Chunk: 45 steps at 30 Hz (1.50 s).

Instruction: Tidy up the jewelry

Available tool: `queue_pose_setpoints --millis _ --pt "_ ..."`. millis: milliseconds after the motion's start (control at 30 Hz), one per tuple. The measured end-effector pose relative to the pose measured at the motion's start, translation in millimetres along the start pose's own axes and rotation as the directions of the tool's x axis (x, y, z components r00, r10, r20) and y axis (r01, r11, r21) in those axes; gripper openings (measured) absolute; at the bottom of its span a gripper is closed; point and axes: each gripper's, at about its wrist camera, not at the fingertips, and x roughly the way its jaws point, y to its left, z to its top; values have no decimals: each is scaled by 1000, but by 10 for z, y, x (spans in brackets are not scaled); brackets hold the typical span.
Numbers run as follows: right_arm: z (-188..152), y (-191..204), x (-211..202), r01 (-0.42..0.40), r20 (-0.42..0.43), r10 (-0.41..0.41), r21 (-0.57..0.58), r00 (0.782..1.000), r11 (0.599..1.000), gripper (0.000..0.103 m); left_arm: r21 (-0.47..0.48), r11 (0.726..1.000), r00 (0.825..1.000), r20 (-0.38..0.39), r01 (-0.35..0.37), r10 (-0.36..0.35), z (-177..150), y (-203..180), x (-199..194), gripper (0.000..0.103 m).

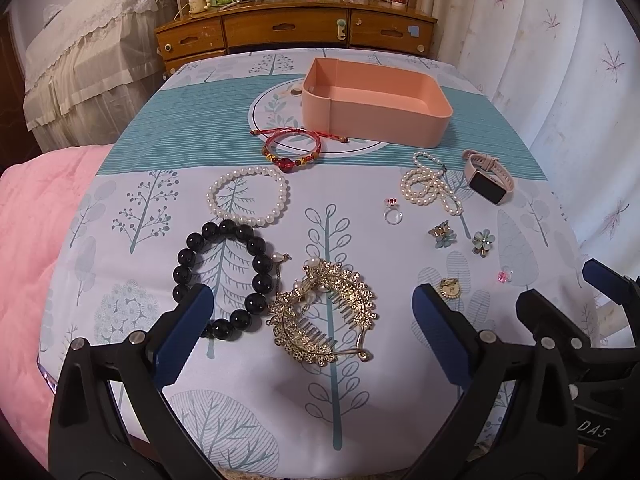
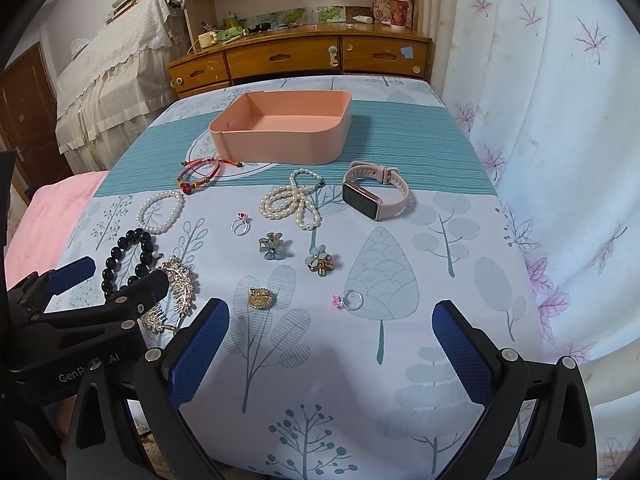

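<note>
Gold filigree hair comb (image 1: pixel 324 312) lies low in the frame between the wide-spread, empty left gripper (image 1: pixel 312 316) fingers; its teeth could snag the black bead bracelet (image 1: pixel 224 276) touching it. Pink box (image 1: pixel 376 100) waits upper centre; right gripper (image 2: pixel 332 344) likewise wide.

Tree-print tablecloth (image 2: pixel 400 360) carries pink box (image 2: pixel 280 144), bracelets (image 1: pixel 248 196), watch (image 2: pixel 376 192).

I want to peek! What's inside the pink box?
Nothing that shows. The pink box has a bare pink floor, but its near wall hides the front strip, so I cannot see there.
</note>
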Motion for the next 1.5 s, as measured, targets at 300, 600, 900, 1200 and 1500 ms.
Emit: queue_pose_setpoints --millis 300,600,900,1200,1500 --pt "13 -15 13 -11 -8 11 5 1000 1000 103 0 1000 1000 -3 -1 1 -14 17 -1 99" --pt "-6 -6 18 -17 -11 17 6 1000 1000 103 0 1000 1000 -9 -3 3 -18 19 15 99" --pt "-11 -11 43 -23 -21 23 10 1000 1000 103 0 1000 1000 -17 -5 5 -10 16 23 99" --pt "10 -11 27 -13 -9 13 0 1000 1000 103 -14 1000 1000 -23 15 -15 -6 78 35 99" --pt "48 10 6 -12 -8 12 -9 1000 1000 103 -18 1000 1000 -7 18 -18 78 61 -12 99"
